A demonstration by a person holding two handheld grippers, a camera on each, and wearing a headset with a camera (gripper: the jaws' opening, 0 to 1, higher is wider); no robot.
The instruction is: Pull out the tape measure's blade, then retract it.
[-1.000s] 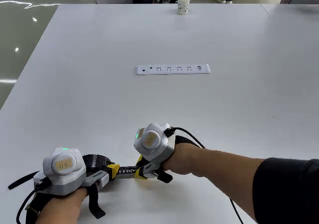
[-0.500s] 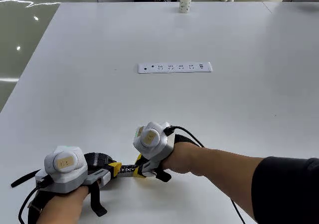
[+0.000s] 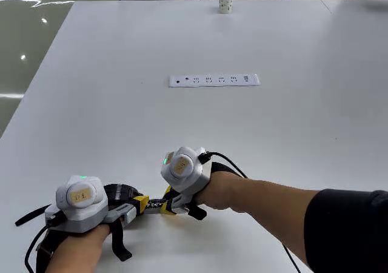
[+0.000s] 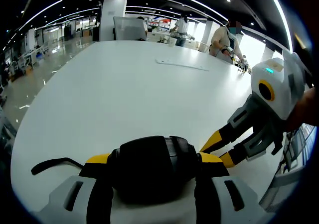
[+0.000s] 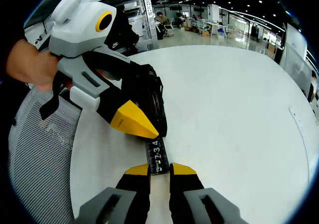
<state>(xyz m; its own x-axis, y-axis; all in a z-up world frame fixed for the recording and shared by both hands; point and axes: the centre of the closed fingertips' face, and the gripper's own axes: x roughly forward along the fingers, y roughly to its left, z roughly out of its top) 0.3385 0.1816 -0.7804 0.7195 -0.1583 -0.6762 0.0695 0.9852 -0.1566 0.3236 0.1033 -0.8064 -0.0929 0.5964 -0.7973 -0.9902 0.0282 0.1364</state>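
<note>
Left claw (image 4: 153, 158) is clamped around the tape measure (image 5: 145, 95), case snug between its jaws. Only a short bit of blade (image 5: 156, 153) is out, so I'd say most of the pull plus the whole retract is left. Right claw (image 5: 159, 170) pinches the blade tip. Both hands are low over the bench (image 3: 182, 42), claws facing each other.
</note>
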